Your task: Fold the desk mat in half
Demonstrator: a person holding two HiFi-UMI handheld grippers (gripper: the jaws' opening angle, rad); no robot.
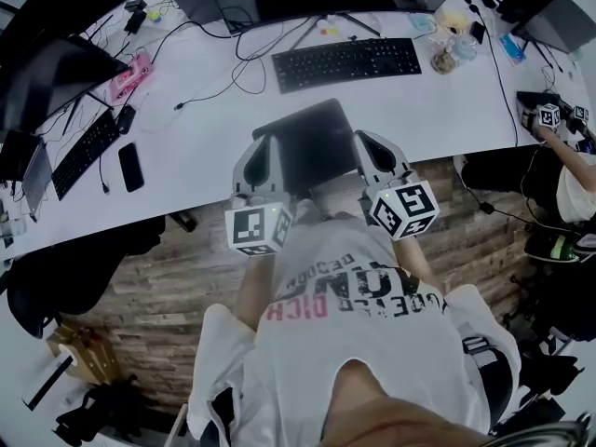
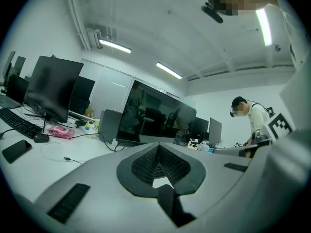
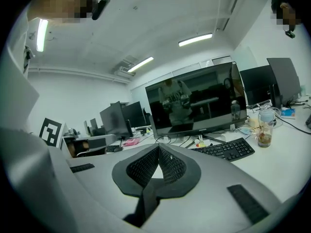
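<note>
Fold mid-step: L hand-held gripper (image 1: pixel 267 142) and R hand-held gripper (image 1: pixel 366 140) each pinch shut on a near corner of dark desk mat (image 1: pixel 307 147), above white tabletop (image 1: pixel 205 147). Next, prob.: carry edge to far side, align, release.

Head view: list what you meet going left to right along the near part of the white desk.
black keyboard → black phone → left gripper → desk mat → right gripper
</note>
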